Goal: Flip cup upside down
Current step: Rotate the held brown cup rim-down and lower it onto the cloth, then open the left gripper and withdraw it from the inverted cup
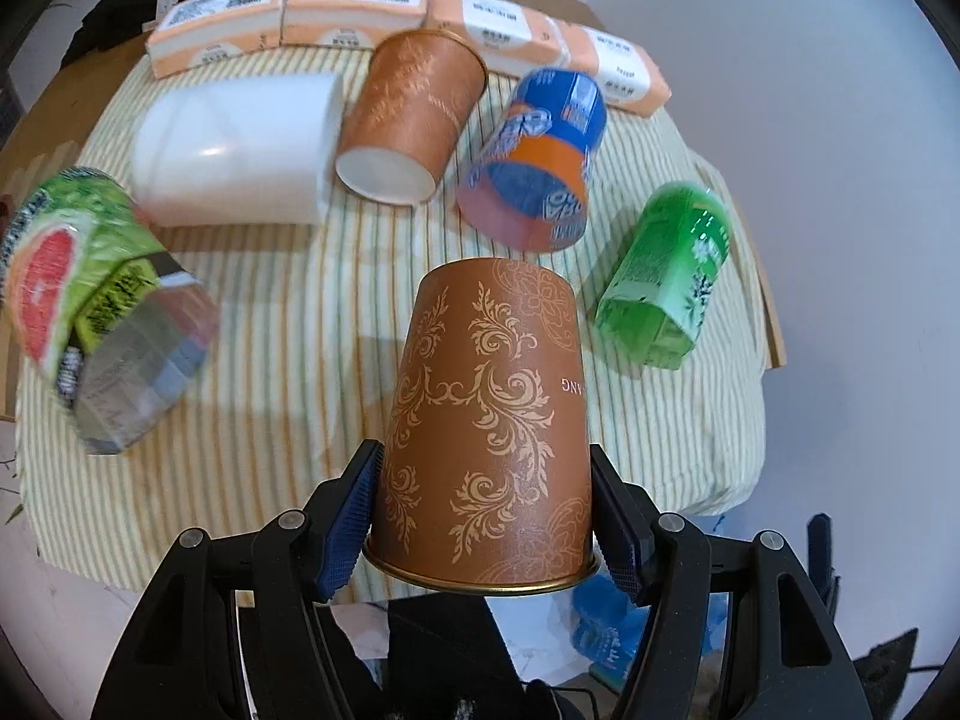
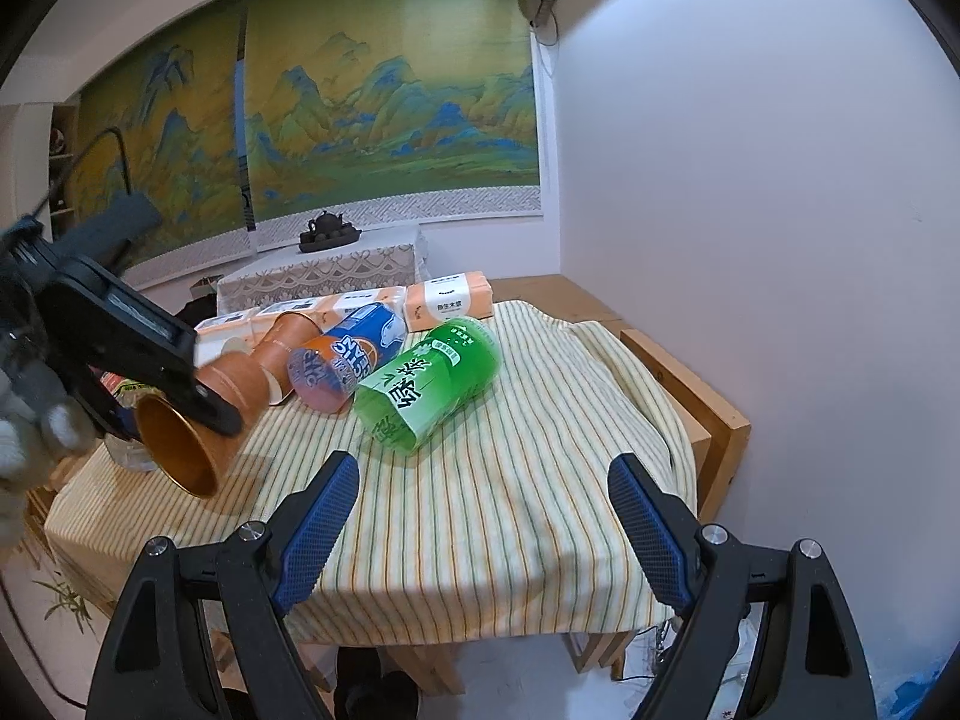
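Observation:
My left gripper (image 1: 487, 504) is shut on a brown paper cup (image 1: 489, 420) with gold scrollwork, held above the striped cloth with its gold-rimmed mouth toward the camera and its base pointing away. The right wrist view shows the same cup (image 2: 198, 420) tilted on its side in the air at the left, gripped by the left gripper (image 2: 204, 402). My right gripper (image 2: 483, 516) is open and empty over the near part of the table.
On the striped tablecloth (image 1: 288, 324) lie a second brown cup (image 1: 414, 120), a white cup (image 1: 234, 150), a blue-orange cup (image 1: 537, 162), a green cup (image 1: 666, 276) and a grapefruit-label cup (image 1: 96, 300). Tissue packs (image 1: 354, 6) line the back edge. A wall stands right.

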Tool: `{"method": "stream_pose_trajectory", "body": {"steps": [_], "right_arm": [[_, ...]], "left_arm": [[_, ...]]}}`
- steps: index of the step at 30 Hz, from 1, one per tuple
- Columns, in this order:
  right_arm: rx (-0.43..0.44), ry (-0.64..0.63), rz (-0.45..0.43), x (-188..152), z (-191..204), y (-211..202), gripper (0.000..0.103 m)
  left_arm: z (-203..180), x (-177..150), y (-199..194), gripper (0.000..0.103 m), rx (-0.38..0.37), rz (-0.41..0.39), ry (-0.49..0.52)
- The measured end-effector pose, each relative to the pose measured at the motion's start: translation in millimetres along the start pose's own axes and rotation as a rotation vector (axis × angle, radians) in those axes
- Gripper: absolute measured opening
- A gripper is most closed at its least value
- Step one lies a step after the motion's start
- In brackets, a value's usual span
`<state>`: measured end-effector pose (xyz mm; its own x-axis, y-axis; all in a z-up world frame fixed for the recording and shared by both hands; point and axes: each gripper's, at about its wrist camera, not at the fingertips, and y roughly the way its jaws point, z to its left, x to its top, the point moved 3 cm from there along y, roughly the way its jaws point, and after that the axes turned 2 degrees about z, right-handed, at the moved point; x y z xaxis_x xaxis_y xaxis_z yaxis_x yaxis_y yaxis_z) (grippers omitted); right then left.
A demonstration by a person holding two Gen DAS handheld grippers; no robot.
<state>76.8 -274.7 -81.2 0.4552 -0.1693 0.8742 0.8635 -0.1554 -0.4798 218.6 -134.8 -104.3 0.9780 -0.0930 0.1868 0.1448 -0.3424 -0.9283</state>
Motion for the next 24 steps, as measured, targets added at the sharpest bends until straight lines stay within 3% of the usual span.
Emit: {"method": "stream_pose_trajectory", "body": {"steps": [13, 16, 18, 24], "right_arm": [[-0.006, -0.005, 0.013, -1, 2, -3, 0.082], [0.004, -0.015, 0.03, -1, 5, -1, 0.082], [0.015, -0.019, 0.044, 0, 6, 1, 0.082], [0.121, 0.024, 0.131, 12, 8, 12, 0.083]], "left_arm": [[0, 9, 25, 0.07, 0.016, -0.009, 0.001], [-1, 11, 25, 0.081, 0.004, 0.001, 0.024], [-2, 11, 20, 0.088, 0.007, -0.022, 0.039], [4, -5, -15, 0.088, -0.006, -0.109, 0.095]]}}
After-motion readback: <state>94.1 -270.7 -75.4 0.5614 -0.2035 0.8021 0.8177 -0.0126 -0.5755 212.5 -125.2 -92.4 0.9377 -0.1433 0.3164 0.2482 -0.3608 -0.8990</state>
